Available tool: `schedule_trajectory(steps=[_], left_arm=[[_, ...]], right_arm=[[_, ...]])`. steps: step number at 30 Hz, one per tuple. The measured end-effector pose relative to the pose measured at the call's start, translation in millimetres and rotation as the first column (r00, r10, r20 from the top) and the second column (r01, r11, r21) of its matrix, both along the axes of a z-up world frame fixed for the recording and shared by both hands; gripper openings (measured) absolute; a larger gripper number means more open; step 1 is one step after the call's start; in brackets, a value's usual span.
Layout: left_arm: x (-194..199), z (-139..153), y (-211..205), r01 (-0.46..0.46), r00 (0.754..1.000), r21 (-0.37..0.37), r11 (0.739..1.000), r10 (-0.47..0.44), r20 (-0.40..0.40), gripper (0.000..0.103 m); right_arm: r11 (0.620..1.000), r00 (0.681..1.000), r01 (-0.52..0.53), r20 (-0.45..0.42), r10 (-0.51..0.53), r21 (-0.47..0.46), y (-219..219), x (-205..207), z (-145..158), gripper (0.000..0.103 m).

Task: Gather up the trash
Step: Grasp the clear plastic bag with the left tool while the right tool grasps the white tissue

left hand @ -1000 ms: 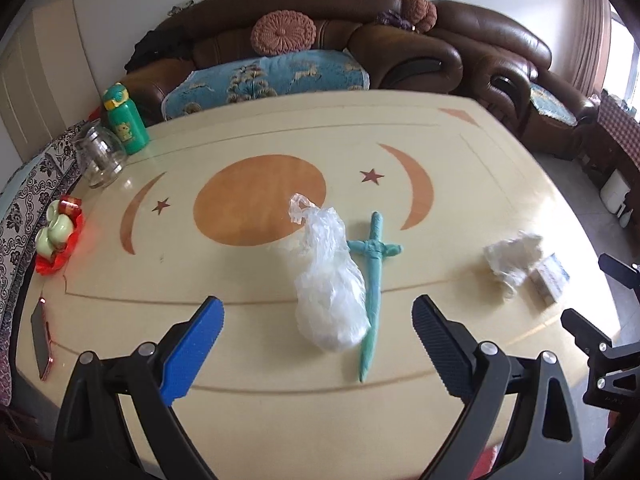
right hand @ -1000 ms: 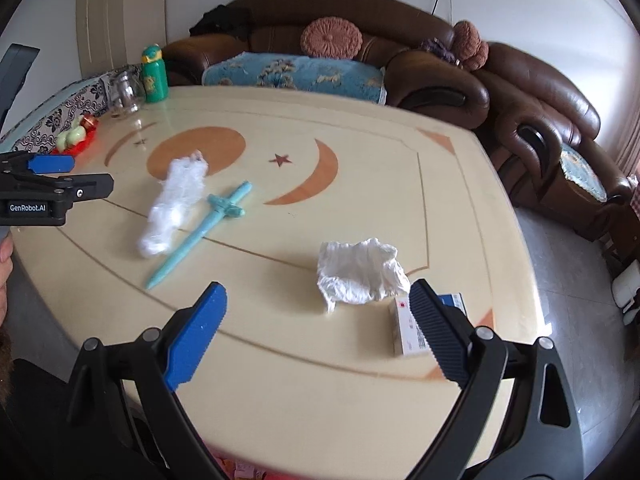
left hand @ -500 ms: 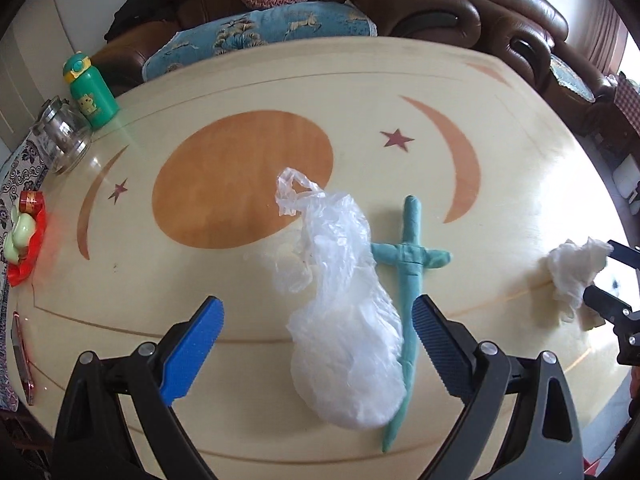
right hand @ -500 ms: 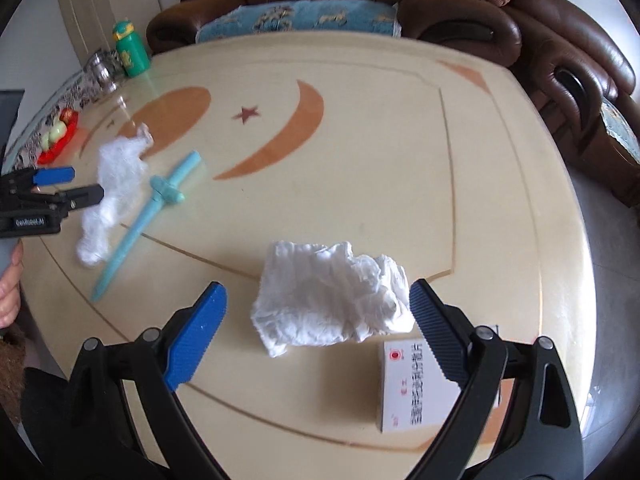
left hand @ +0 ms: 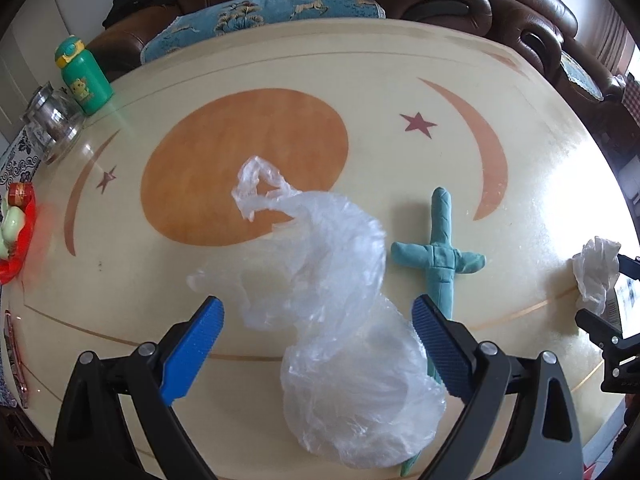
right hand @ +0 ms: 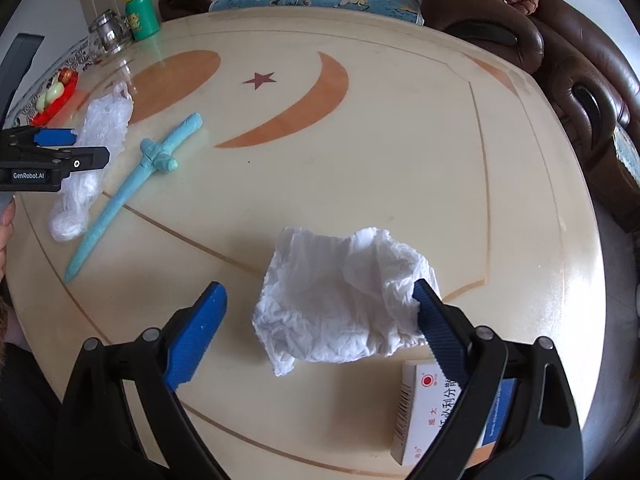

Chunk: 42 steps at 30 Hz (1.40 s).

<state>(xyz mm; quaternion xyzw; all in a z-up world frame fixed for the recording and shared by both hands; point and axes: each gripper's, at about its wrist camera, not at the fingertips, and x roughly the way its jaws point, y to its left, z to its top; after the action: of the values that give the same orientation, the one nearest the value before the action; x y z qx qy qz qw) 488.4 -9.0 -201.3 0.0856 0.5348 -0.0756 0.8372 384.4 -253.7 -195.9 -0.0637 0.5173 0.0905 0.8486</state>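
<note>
**What else sits in front of me**

I see a teal toy sword [left hand: 442,256] lying flat on the cream table [left hand: 380,60] with its orange moon and star inlays. A green bottle [left hand: 82,78] stands beside a glass jar [left hand: 52,124] at the far left edge, near a red tray [left hand: 18,240]. A white medicine box [right hand: 432,412] lies near me; a brown sofa [right hand: 580,80] stands behind the table

The left hand-held gripper [left hand: 316,344] hangs wide open around a crumpled plastic bag [left hand: 340,320] on the table [left hand: 380,60], a teal toy sword [left hand: 440,256] beside it.
</note>
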Motion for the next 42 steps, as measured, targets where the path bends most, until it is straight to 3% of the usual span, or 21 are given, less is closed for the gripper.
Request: schedule_trajectory(steps=[7, 8, 9, 12, 13, 16, 23, 26, 32, 42], left_arm=[[2.8, -6.8, 5.4, -0.03, 0.999, -0.029, 0.999, 0.029, -0.025, 0.09], [2.1, -6.9, 5.0, -0.029, 0.999, -0.034, 0.999, 0.028, -0.028, 0.085], [1.6, -7.8, 4.6, -0.027, 0.999, -0.035, 0.999, 0.026, -0.035, 0.079], [2.1, -11.5, 4.5, -0.027, 0.999, -0.029, 0.999, 0.025, -0.048, 0.062], [1.9, -12.9, 3.9, -0.025, 0.998, -0.029, 0.999, 0.024, -0.054, 0.062], [-0.2, -13.5, 4.3, -0.031, 0.998, -0.03, 0.999, 0.03, -0.052, 0.059], [-5.9, -9.7, -0.9, -0.012, 0.999, -0.002, 1.0, 0.012, -0.036, 0.05], [-6.4, -6.2, 2.1, -0.015, 0.999, -0.009, 1.0, 0.015, -0.033, 0.045], [-4.5, -2.6, 12.9, -0.043, 0.998, -0.025, 0.999, 0.042, -0.039, 0.031], [-3.8, 0.6, 23.7, -0.07, 0.996, -0.073, 0.995, 0.066, -0.059, 0.025]], right_arm=[[0.998, 1.0, -0.013, 0.019, 0.015, -0.063, 6.3, -4.8, -4.3, 0.087], [0.997, 1.0, -0.017, 0.024, 0.019, -0.08, 8.2, -6.4, -5.3, 0.081], [0.995, 0.999, -0.02, 0.03, 0.023, -0.093, 9.2, -7.5, -5.9, 0.069], [0.989, 0.999, -0.018, 0.048, 0.025, -0.144, 10.9, -10.8, -6.4, 0.053], [0.989, 0.998, -0.016, 0.052, 0.024, -0.146, 10.1, -11.3, -5.9, 0.046], [0.986, 0.998, -0.009, 0.054, 0.019, -0.166, 7.8, -11.4, -4.4, 0.034], [0.983, 0.998, -0.014, 0.063, 0.026, -0.182, 11.1, -11.4, -3.1, 0.019], [0.991, 0.998, -0.008, 0.062, 0.016, -0.13, 9.0, -11.7, -0.2, 0.017], [0.989, 0.996, -0.007, 0.091, 0.021, -0.145, 15.7, -14.6, 4.9, 0.016], [0.993, 0.993, -0.013, 0.117, 0.026, -0.116, 25.1, -17.9, 15.7, 0.016]])
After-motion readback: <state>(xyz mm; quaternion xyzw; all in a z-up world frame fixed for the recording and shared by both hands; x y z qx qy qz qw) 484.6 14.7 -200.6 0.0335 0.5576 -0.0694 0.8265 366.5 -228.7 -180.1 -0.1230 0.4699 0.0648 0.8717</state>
